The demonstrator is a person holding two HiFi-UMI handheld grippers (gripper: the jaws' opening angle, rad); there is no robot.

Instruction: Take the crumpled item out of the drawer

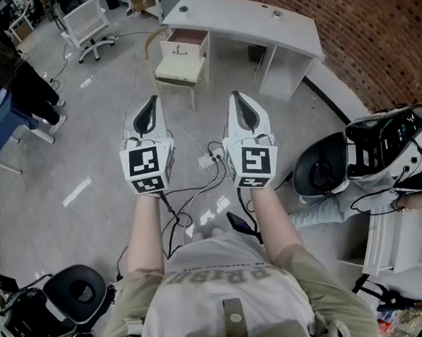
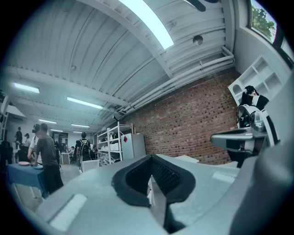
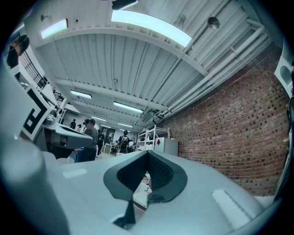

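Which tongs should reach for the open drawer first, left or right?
The left tongs, but only just. They and the right tongs are both shut, empty and far from the open drawer. The drawer sits ahead between them, slightly towards the left side.

Rough brick wall (image 1: 382, 34), smooth matt floor (image 1: 85, 138) (concrete, by its look)

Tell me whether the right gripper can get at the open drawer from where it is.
Probably not yet. The right gripper is shut and empty, and the open drawer stands well ahead across the floor. Nothing seems to block the way; stepping closer should do it.
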